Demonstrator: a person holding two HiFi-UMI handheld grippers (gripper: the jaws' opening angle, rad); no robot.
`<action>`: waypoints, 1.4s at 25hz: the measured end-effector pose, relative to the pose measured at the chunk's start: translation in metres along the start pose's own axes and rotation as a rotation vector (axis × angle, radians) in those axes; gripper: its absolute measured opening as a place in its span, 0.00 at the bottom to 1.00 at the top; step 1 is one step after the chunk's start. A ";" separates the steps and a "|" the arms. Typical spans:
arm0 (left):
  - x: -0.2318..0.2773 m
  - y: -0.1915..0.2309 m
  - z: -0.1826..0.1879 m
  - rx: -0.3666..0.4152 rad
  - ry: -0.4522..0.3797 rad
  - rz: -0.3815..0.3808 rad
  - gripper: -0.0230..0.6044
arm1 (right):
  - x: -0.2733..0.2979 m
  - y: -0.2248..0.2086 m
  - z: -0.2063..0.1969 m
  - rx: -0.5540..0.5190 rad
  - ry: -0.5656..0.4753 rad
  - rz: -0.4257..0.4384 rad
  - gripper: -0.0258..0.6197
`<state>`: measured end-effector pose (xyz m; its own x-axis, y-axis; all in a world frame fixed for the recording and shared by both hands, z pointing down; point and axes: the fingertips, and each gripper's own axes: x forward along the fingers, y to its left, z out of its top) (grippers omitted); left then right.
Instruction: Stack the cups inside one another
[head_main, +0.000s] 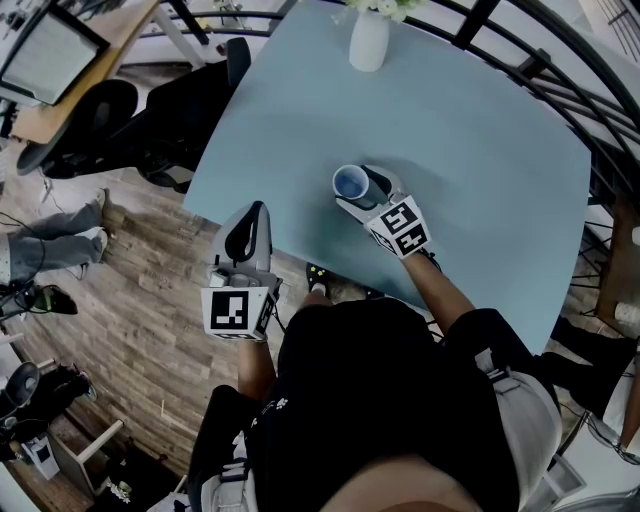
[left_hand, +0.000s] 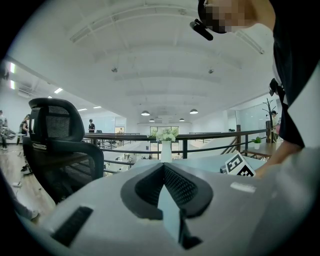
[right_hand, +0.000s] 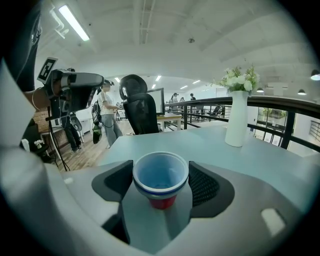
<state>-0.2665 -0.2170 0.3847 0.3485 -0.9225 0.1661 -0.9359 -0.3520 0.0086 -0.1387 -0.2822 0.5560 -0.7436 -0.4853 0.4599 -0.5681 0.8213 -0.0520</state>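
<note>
Gripping the nested cups (right_hand: 160, 176) between wide-set jaws near the worktop's (head_main: 480, 150) front edge, your right gripper (right_hand: 161, 181) should seat them flat, then release slowly; hold your closed, empty left gripper (left_hand: 163, 170) clear of them

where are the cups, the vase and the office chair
cups (right_hand: 161, 172): right gripper view, inside of the top cup
vase (right_hand: 236, 120): right gripper view, middle of its white body
office chair (left_hand: 57, 125): left gripper view, upper mesh of its back
</note>
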 end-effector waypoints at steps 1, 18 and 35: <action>0.000 0.000 -0.001 -0.001 0.004 0.001 0.01 | 0.000 0.000 0.000 0.000 -0.001 0.001 0.58; 0.012 -0.015 0.005 -0.002 -0.017 -0.046 0.01 | -0.041 -0.008 0.050 0.074 -0.204 -0.055 0.38; 0.029 -0.042 0.002 0.011 -0.010 -0.140 0.01 | -0.099 -0.017 0.085 0.111 -0.389 -0.150 0.06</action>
<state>-0.2170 -0.2295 0.3868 0.4762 -0.8657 0.1546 -0.8775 -0.4791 0.0201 -0.0854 -0.2741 0.4359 -0.7154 -0.6912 0.1022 -0.6987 0.7062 -0.1146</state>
